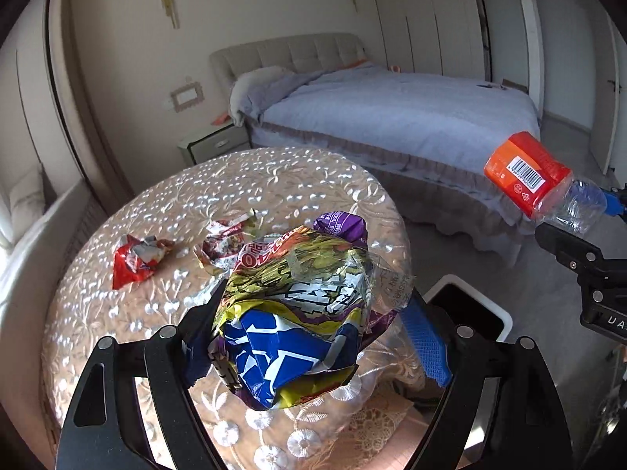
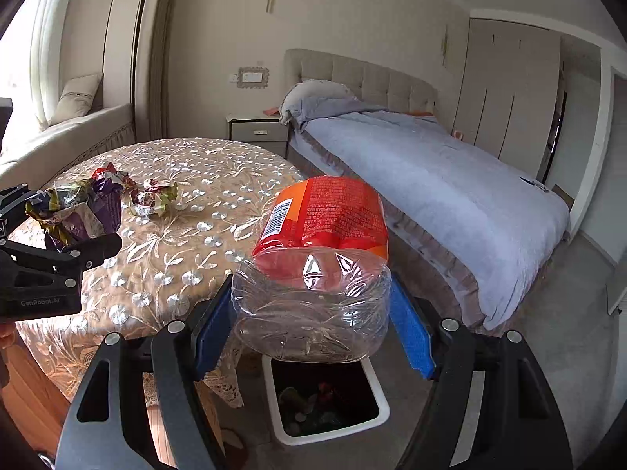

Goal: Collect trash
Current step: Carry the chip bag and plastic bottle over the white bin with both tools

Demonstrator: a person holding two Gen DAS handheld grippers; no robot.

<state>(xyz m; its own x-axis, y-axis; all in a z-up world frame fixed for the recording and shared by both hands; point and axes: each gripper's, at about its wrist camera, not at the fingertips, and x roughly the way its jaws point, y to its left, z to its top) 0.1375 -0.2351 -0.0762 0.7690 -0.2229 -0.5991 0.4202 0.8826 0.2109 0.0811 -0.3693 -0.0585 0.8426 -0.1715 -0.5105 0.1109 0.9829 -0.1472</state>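
Left wrist view: our left gripper pinches a crumpled snack bag, blue pads pressed on both its sides, carried above the round table; two more wrappers lie on the cloth, a red one and a maroon one, well apart from the claw; the right gripper shows at the edge, holding a crushed bottle out over the floor; only a corner of the bin peeks past the pad.

Right wrist view: our right gripper squeezes the bottle at its clear base, orange label forward; the bin sits on the floor beside the table, almost under the bottle, trash already inside; this the other view barely gives; the left gripper holds the bag over the table's near edge.

We judge the step as carry-to-bin; next we need the bottle centred over the opening, then the jaws spread; the bag has farther to travel; two wrappers remain.
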